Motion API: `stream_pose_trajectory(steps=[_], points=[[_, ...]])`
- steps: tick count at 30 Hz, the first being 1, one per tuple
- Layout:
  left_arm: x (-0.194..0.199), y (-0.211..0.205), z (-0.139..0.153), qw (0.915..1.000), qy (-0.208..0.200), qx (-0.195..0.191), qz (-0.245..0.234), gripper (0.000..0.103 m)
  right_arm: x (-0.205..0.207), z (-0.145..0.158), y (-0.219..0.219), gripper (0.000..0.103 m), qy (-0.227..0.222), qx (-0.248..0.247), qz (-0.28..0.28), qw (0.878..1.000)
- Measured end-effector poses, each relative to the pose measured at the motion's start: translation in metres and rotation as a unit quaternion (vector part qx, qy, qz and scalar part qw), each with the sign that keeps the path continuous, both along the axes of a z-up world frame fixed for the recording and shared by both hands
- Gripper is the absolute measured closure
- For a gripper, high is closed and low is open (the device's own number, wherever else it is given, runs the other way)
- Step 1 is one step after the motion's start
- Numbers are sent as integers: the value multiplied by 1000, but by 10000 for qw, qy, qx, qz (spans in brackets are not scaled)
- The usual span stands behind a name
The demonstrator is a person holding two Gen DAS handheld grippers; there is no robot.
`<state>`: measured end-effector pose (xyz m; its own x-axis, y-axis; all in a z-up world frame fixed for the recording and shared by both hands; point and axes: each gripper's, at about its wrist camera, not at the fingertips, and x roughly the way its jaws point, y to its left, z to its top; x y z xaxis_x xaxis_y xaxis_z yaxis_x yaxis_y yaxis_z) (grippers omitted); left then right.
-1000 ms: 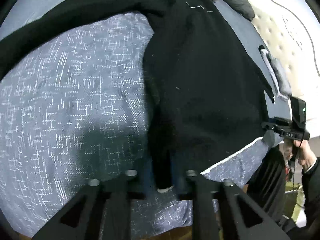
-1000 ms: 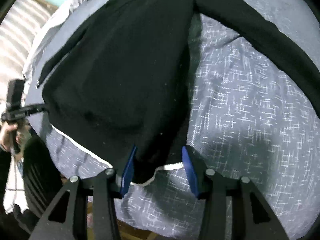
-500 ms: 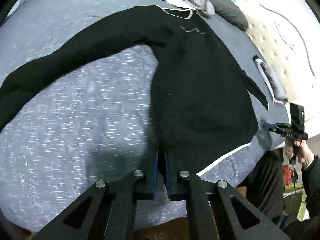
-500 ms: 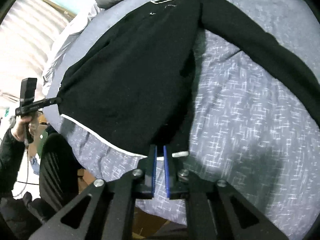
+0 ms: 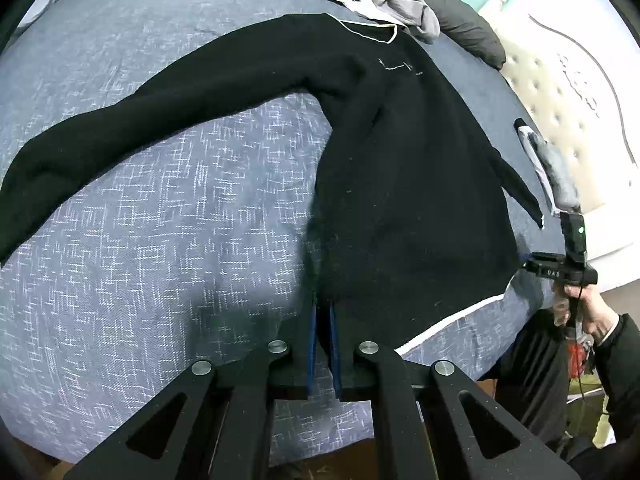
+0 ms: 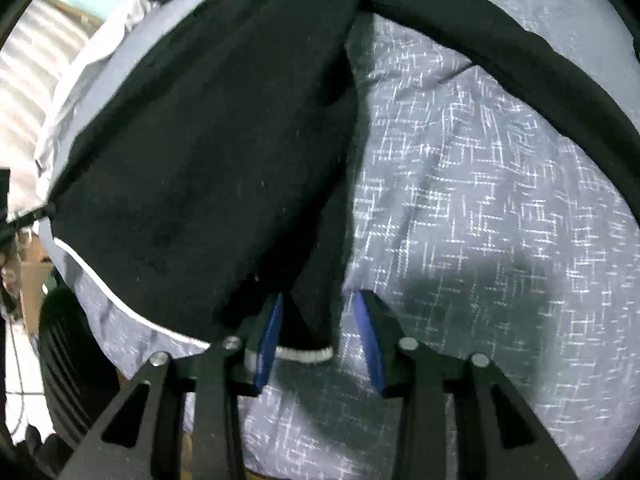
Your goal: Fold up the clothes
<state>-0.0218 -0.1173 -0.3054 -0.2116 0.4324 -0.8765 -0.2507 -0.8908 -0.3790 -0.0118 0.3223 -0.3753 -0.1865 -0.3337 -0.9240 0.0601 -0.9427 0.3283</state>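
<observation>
The black sweater (image 5: pixel 408 184) lies spread on the bed (image 5: pixel 160 240), hem at the near edge. The left tongs (image 5: pixel 323 320) are clamped on one hem corner; the right tongs (image 6: pixel 316 328) are opening, hem corner between them. Re-grip before lifting evenly.

Home bedroom, patterned bedspread (image 5: pixel 168 216), tufted headboard (image 5: pixel 560 92), pillow (image 5: pixel 468 28)

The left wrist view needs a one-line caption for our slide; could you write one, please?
Left gripper shut on the hem corner of a black sweater spread on a blue patterned bedspread.
</observation>
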Motion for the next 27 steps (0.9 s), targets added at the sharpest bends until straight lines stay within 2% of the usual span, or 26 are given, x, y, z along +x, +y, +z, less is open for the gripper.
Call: stream_pose_trajectory(steps=[1,2,9,12,16,18,21,22,24,25,26,27], points=[[0,0,1,10000,-7,16,-4,97,0,1,2,96,29,-99,-19,9999],[1,1,1,10000,-16,29,-26,97,1,5,3,98,84,-82,-33,9999],[17,13,6,9994,-50,50,-335,97,31,44,30,100,467,-35,-226,9986],[22,17,-1,9991,-158,-6,-392,97,49,52,38,100,431,49,-227,9988],[20,15,-20,9986,-416,-133,-292,97,60,31,33,100,103,229,-147,9996],[18,12,-30,9973,-668,-128,-261,97,58,26,29,100,12,225,-77,9997],[9,5,-21,9978,-597,-207,-188,94,50,25,20,98,-27,244,95,9997],[4,2,-14,9983,-500,-245,-143,93,45,30,21,94,51,287,86,9995],[-10,-4,3,9991,-279,-307,-53,85,34,45,25,83,282,340,10,9990],[-19,-6,11,9993,-180,-324,-31,81,27,53,28,70,404,308,-45,9987],[-30,-7,20,9994,-55,-355,-4,79,16,62,33,66,543,290,-120,9980],[-42,-7,27,9992,69,-379,48,73,6,69,37,66,675,295,-181,9971]])
